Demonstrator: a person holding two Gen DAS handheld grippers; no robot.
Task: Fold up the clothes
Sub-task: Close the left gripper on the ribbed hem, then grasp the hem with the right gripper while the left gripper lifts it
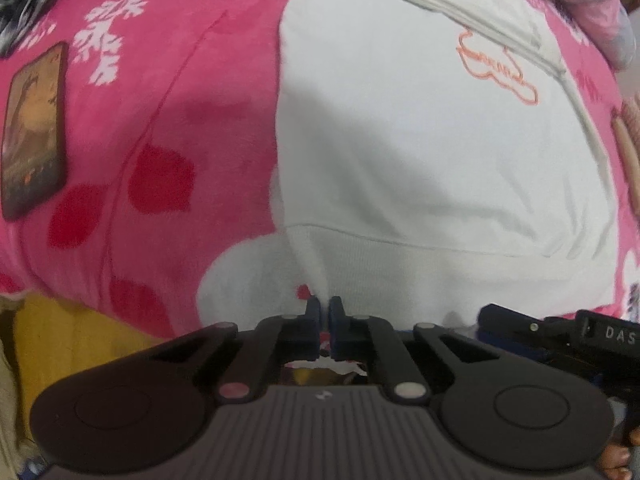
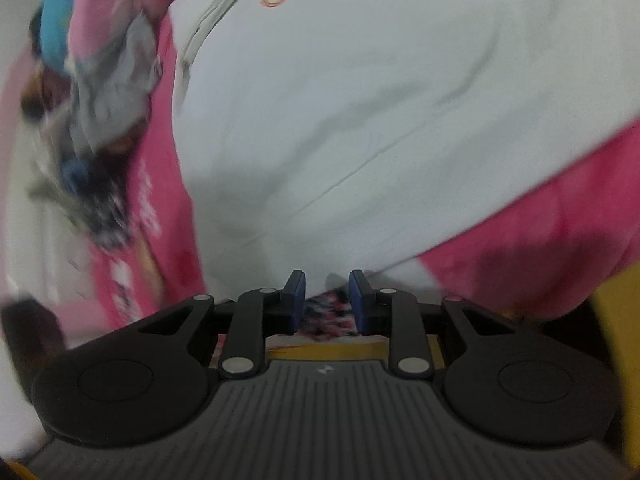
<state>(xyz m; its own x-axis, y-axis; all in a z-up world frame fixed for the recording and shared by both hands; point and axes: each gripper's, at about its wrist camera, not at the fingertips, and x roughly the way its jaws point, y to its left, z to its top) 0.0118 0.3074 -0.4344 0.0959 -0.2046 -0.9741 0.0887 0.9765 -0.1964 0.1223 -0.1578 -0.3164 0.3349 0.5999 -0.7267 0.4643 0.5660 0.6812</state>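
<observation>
Hem corner pinched left, right tongs parted

Nearest, your left gripper [image 1: 324, 304] had clamped the white sweatshirt [image 1: 420, 140] at its ribbed hem, likely to lift it; your right gripper [image 2: 327, 286] stood apart, holding nothing. Garment lay flat on the pink blanket [image 1: 180, 120]; clothes pile [image 2: 104, 92] far left.

1. The white sweatshirt [image 1: 420, 152] is soft matt cloth, with a ribbed knit hem and an orange stitched outline on the chest.
2. The pink blanket [image 1: 168, 128] under it looks plush and fleecy, printed with red and white shapes.
3. The phone [image 1: 34, 132] lying on the blanket has a glossy, smooth screen.
4. The left gripper [image 1: 325, 308] is matt black plastic with a ridged grey body and dull silvery pins.
5. The right gripper [image 2: 327, 284] has the same matt black plastic and smooth blue pads [image 2: 299, 292].
</observation>
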